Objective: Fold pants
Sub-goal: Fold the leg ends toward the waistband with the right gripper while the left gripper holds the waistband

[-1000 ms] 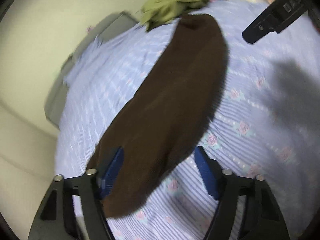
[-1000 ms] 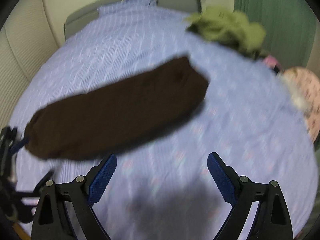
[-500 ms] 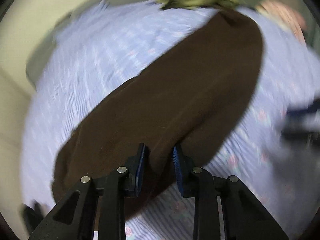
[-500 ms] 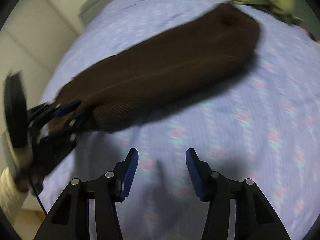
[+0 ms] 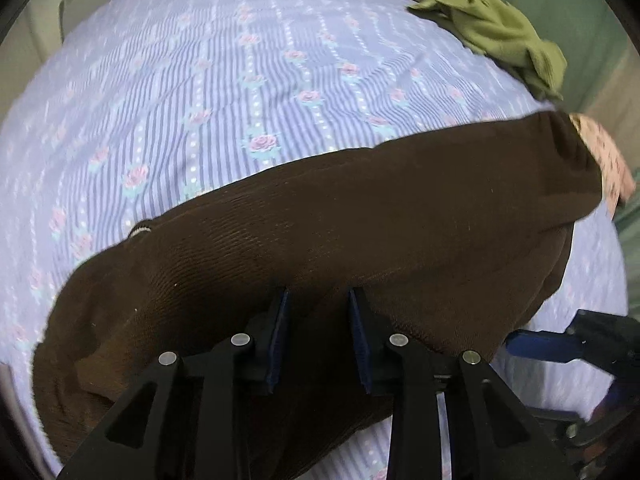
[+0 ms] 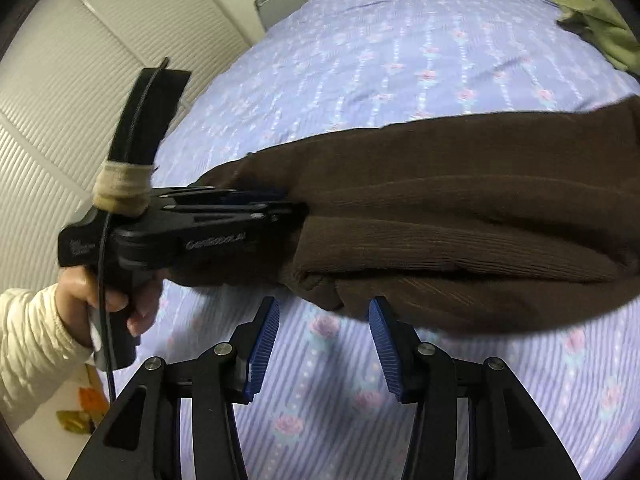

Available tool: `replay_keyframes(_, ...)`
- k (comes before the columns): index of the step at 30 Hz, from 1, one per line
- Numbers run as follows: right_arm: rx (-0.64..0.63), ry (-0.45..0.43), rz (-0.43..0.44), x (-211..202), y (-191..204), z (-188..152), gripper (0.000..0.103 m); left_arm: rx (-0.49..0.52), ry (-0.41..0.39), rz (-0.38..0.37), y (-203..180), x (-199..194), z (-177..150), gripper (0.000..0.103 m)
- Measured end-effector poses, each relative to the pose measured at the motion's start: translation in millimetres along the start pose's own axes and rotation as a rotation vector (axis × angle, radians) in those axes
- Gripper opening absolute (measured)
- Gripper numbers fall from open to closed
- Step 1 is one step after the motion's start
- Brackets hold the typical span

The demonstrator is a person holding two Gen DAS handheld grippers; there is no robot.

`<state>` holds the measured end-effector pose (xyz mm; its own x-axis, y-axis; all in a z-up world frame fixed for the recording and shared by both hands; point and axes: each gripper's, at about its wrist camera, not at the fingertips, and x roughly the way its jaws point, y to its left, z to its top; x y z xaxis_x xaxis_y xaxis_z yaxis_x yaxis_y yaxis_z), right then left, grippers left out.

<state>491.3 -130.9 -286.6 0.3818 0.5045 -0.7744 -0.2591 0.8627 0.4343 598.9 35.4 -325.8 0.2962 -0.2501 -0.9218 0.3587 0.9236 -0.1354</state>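
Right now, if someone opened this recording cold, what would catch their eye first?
The long brown pants lying across the lilac floral bedsheet dominate both views. Next, the left tongs have brown fabric between their blue pads at the near edge, while the right tongs hover just short of it. A crumpled green garment sits at the far edge.

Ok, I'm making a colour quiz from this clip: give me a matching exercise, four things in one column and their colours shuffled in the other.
Things:
1. pants
2. crumpled cloth
3. sheet
4. sleeve

Colours:
A. olive green
B. cream
C. dark brown
D. lilac stripes with pink roses

Pairs: 1-C, 2-A, 3-D, 4-B
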Motion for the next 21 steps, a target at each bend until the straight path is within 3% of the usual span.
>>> replay_keyframes(9,-0.1,0.059,-0.025,37,10,23,0.049,-0.029,0.015,-0.062,10,-13,-6,0.033)
replay_keyframes(10,-0.089,0.066,-0.013,40,9,23,0.049,-0.03,0.018,-0.062,10,-16,-7,0.035)
replay_keyframes(12,-0.038,0.095,0.005,44,4,19,0.037,-0.037,0.013,-0.059,10,-30,-12,0.049)
replay_keyframes(13,-0.007,0.108,0.017,42,-2,16,0.023,-0.04,0.006,-0.048,10,-36,-14,0.054)
replay_keyframes(14,0.033,0.122,0.042,40,-5,10,0.017,-0.045,-0.009,-0.026,11,-43,-17,0.061)
replay_keyframes(17,0.096,0.137,0.052,21,-2,-17,0.015,-0.045,-0.058,0.048,21,-63,-29,0.072)
replay_keyframes(21,0.233,0.142,0.055,19,-4,-40,0.014,-0.08,-0.002,0.15,45,-50,-29,0.071)
